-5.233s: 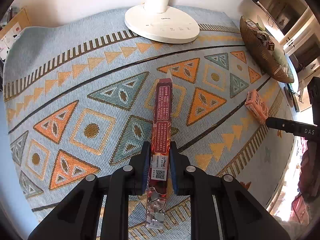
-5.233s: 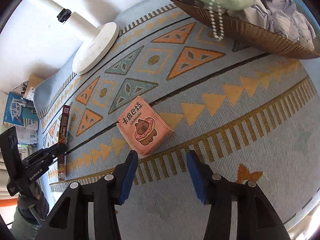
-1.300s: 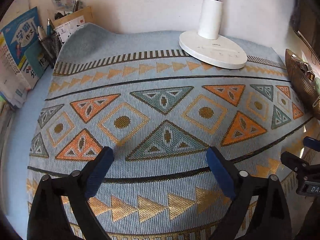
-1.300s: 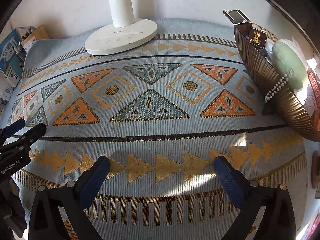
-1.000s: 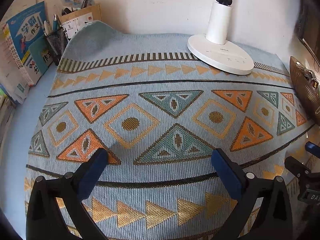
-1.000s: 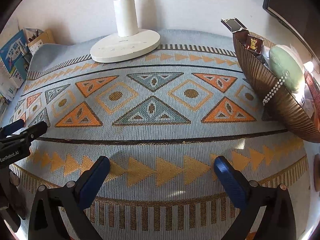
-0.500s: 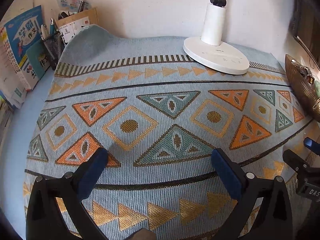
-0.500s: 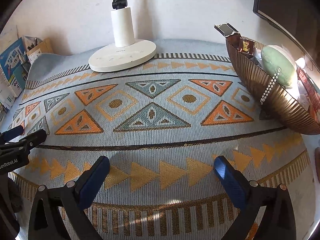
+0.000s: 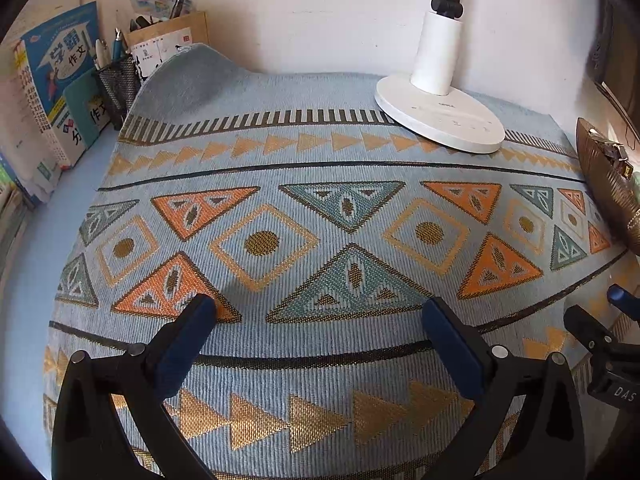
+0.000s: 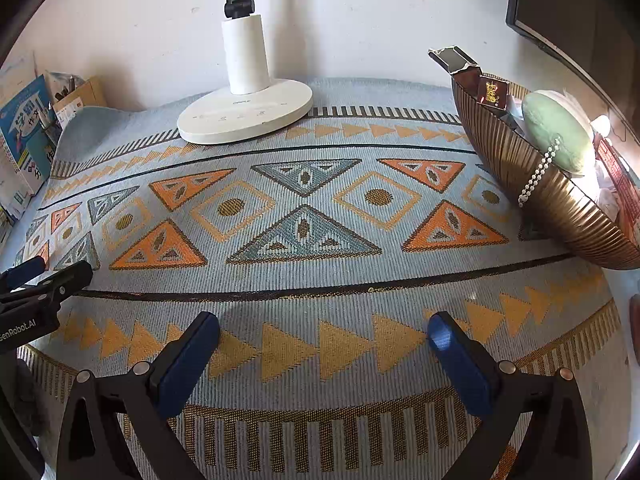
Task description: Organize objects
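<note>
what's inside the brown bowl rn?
In the brown bowl: a pale green plush with a white bead chain over the rim, a dark red box, an open-ended carton, and white wrappers. Anything beneath them is hidden.

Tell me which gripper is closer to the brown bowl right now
Right. The right gripper hovers open over the mat with the brown bowl just ahead to its right. The left gripper, also open, sits farther left, beyond the right one from the bowl.

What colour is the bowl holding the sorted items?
Bronze-brown, with fine vertical ribbing on its outer wall: the bowl shows best in the right wrist view.
</note>
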Available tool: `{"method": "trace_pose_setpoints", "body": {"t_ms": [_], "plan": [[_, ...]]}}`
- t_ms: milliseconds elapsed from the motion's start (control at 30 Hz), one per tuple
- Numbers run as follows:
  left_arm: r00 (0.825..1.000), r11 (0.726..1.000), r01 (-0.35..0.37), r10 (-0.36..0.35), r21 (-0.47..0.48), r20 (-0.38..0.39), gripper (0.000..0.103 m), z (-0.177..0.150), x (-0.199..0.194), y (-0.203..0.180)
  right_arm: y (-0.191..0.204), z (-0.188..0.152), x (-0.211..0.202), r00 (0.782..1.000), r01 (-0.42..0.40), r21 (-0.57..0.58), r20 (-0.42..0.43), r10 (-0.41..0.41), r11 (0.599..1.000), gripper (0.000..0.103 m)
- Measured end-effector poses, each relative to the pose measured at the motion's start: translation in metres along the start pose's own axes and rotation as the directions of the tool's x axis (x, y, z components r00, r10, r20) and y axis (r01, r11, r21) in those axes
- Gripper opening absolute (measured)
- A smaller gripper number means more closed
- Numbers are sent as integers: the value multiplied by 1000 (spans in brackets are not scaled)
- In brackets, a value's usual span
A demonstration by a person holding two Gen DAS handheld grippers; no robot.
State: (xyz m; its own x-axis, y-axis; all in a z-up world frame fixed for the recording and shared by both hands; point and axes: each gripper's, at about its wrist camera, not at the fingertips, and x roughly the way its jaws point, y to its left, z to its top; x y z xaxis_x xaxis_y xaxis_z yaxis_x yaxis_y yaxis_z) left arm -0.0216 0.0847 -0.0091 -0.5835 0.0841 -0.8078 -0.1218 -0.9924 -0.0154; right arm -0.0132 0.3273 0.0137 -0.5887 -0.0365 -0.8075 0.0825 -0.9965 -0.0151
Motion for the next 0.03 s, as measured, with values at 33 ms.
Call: {"method": "trace_pose_setpoints", "body": {"t_ms": [33], "plan": [[1000, 1000, -4, 4, 3, -1, 103, 1, 0, 0, 0, 0, 0, 1000, 0, 0, 0, 0, 1000, 103]]}}
